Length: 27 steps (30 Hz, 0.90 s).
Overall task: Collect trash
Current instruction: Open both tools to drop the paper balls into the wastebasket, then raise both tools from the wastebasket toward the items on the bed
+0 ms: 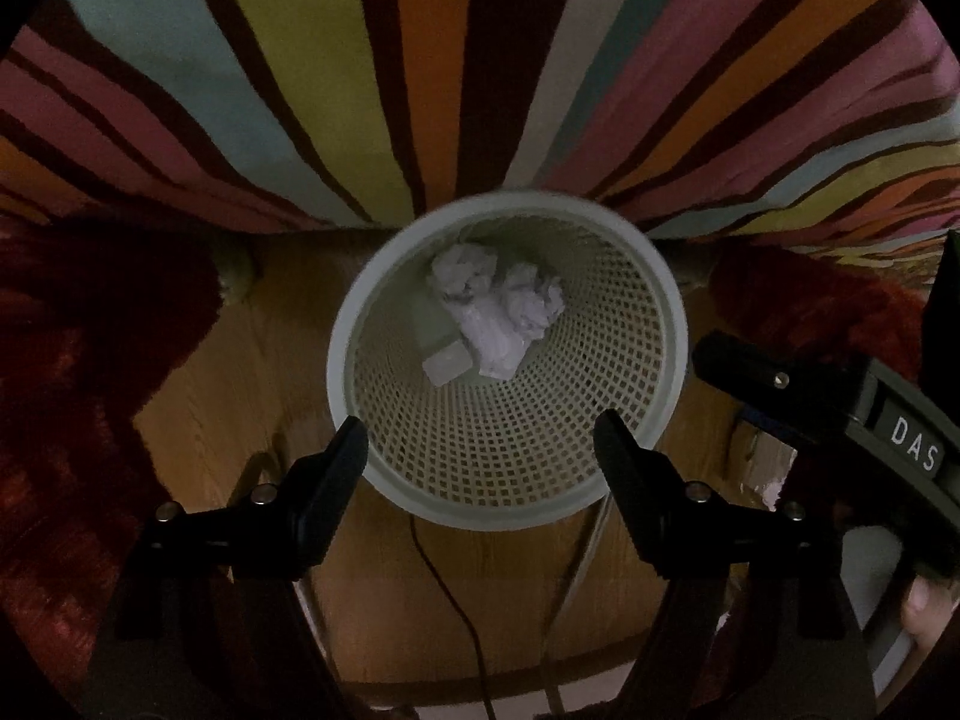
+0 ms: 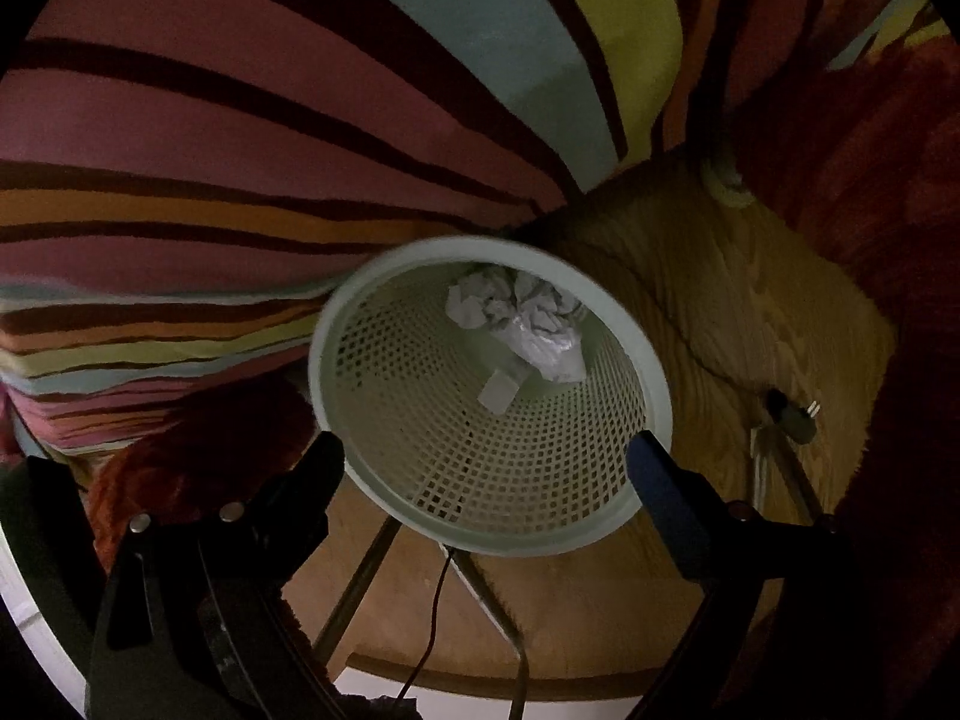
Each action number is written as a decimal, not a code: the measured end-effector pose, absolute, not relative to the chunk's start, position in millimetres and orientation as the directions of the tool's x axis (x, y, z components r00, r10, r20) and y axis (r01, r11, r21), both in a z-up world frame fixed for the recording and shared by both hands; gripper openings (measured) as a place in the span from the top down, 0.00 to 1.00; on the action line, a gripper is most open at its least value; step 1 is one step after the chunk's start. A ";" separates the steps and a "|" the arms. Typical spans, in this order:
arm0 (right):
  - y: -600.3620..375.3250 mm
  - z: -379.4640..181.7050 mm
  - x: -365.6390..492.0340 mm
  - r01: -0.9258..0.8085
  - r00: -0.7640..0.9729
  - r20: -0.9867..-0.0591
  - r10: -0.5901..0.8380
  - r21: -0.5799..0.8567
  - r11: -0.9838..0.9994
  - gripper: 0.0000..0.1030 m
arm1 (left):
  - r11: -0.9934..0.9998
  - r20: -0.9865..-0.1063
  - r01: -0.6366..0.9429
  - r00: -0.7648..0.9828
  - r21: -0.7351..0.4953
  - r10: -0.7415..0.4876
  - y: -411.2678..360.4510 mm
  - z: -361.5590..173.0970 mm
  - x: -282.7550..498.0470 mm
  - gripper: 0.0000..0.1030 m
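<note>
Wastebasket (image 1: pixel 510 354) fills the left wrist view, a pale mesh bin standing on the wooden floor (image 1: pixel 198 396) at the edge of a striped rug (image 1: pixel 420 72), seen almost straight down its mouth. Crumpled paper (image 1: pixel 498 306) and a small flat scrap (image 1: pixel 445 363) lie at its bottom. The left claw (image 1: pixel 480 450) hangs above the near rim, spread and empty; part of the other tool (image 1: pixel 840 396) shows at the right edge. In the right wrist view the same wastebasket (image 2: pixel 489 396) sits directly ahead and below, paper wads (image 2: pixel 522 315) inside. The right claw (image 2: pixel 486 465) is spread with nothing between its fingers. Both claws look about equally near the bin.
</note>
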State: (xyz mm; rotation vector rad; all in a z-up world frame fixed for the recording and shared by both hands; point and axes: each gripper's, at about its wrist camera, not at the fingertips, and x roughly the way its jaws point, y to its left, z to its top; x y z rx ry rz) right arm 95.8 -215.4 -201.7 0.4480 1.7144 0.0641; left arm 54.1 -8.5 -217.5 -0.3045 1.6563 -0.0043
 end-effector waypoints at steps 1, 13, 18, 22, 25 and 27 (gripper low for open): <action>-215.0 -195.3 95.0 0.247 -0.105 -0.938 0.330 0.297 0.923 0.12 | 0.965 -0.979 -0.193 -0.058 -0.181 -0.195 -8.0 -211.5 53.3 0.26; -220.7 -135.7 94.7 0.164 0.117 -0.933 0.339 0.355 0.920 0.12 | 0.962 -0.970 -0.192 0.182 -0.196 -0.162 7.2 -144.1 50.2 0.26; -216.0 -111.3 97.5 0.097 0.227 -0.916 0.330 0.359 0.928 0.12 | 0.968 -0.946 -0.154 0.288 -0.196 -0.146 5.4 -115.9 49.2 0.26; -208.5 -87.9 99.0 0.012 0.335 -0.888 0.314 0.338 0.941 0.12 | 0.974 -0.925 -0.126 0.356 -0.188 -0.132 3.1 -99.8 48.7 0.26; -205.3 -72.7 99.5 -0.031 0.410 -0.860 0.303 0.319 0.947 0.12 | 0.977 -0.899 -0.115 0.422 -0.180 -0.116 4.8 -85.6 48.6 0.26; -203.8 -66.7 101.2 -0.051 0.447 -0.845 0.293 0.303 0.952 0.12 | 0.979 -0.884 -0.113 0.456 -0.169 -0.100 7.1 -77.9 49.7 0.26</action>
